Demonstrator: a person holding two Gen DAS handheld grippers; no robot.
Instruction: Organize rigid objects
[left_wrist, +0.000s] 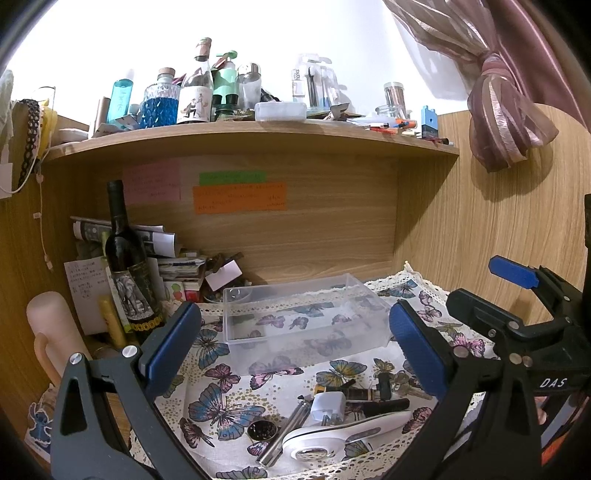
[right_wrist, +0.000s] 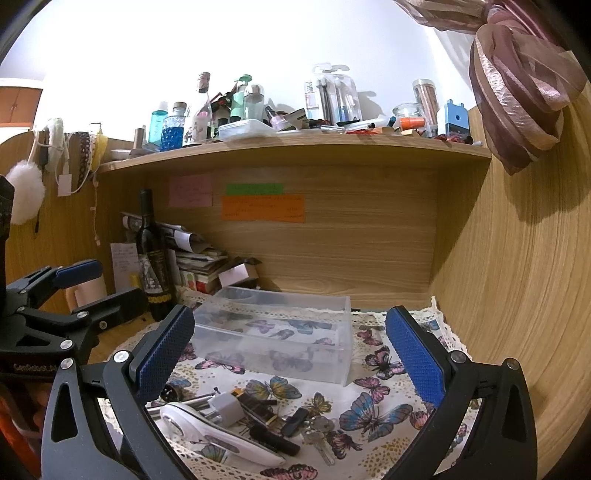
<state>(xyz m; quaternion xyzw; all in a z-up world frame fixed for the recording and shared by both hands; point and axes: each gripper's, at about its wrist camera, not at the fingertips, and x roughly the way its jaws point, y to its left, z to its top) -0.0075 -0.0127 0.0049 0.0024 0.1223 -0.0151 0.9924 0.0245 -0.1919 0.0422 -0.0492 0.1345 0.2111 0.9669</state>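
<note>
A clear plastic box (left_wrist: 303, 325) stands empty on the butterfly cloth (left_wrist: 221, 402); it also shows in the right wrist view (right_wrist: 273, 332). In front of it lies a pile of small items: a white handheld device (left_wrist: 343, 435), a white plug (left_wrist: 327, 404), a metal rod (left_wrist: 284, 432), a round tin (left_wrist: 261, 430), a dark tube (left_wrist: 384, 406) and keys (left_wrist: 406, 386). The same device (right_wrist: 218, 435), plug (right_wrist: 227, 404) and keys (right_wrist: 317, 432) show in the right wrist view. My left gripper (left_wrist: 291, 350) is open above the pile. My right gripper (right_wrist: 290, 350) is open, empty, beside it.
A wine bottle (left_wrist: 127, 266) and stacked papers (left_wrist: 170, 254) stand at the back left. A wooden shelf (left_wrist: 258, 136) overhead holds several bottles and jars. A wooden wall (right_wrist: 517, 277) closes the right side. A pink curtain (left_wrist: 509, 92) hangs at the upper right.
</note>
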